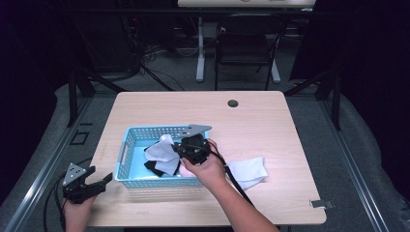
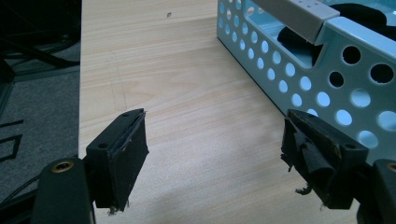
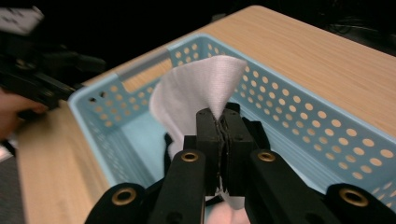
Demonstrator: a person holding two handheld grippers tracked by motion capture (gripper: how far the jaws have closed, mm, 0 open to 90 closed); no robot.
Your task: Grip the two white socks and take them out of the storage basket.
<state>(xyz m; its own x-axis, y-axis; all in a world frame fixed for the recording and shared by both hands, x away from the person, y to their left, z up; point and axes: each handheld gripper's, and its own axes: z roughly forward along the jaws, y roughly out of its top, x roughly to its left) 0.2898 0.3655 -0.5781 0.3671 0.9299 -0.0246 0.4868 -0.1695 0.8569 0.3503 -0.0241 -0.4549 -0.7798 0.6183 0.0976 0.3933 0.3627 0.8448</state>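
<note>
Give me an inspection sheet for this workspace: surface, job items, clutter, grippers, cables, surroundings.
Surface: light wood table with a round dark grommet near the far edge.
Job items: white cloth pinched over the blue perforated basket; black cloth inside it; second white cloth flat on the table, right of the basket.
Clutter: small metal clip at the table's near right corner.
Grippers: right gripper shut on the white cloth; left gripper open, empty, beside the basket.
Cables: black cable along the right forearm.
Surroundings: dark folding chair, floor cables, grey carpet.
</note>
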